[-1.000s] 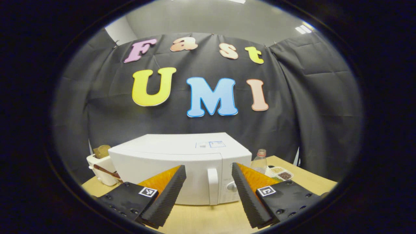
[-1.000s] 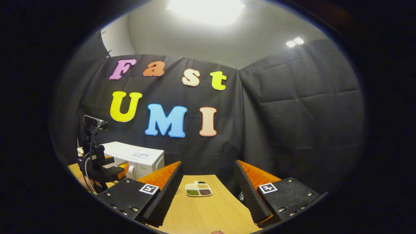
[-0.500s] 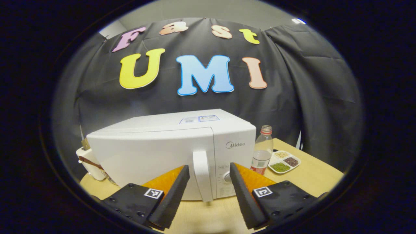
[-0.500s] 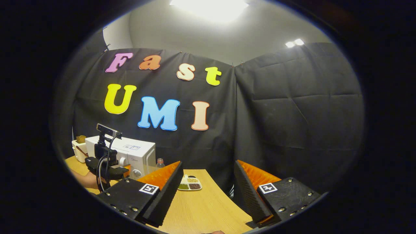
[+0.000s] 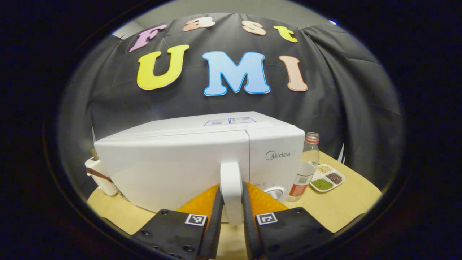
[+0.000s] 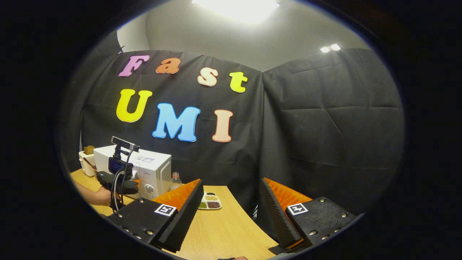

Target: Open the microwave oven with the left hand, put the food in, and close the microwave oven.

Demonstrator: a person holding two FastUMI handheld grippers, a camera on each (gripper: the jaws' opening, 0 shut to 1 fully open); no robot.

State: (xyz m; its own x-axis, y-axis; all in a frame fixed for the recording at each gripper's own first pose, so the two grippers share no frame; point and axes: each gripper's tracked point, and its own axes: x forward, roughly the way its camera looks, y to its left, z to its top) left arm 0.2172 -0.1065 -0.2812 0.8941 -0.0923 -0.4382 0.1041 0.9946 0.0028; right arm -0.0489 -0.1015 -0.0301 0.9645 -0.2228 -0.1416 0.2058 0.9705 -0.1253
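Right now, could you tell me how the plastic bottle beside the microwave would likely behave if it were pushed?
The bottle is tall, narrow and upright, so it would probably tip. It looks only partly filled, so likely light. On its side, its round body could roll along the table.

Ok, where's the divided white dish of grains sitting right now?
In the left gripper view the divided white dish of grains sits on the wooden table, right of the clear plastic bottle beside the white microwave.

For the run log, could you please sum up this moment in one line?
phase: gripping handle | left gripper: shut on door handle | microwave: closed | right gripper: open, empty
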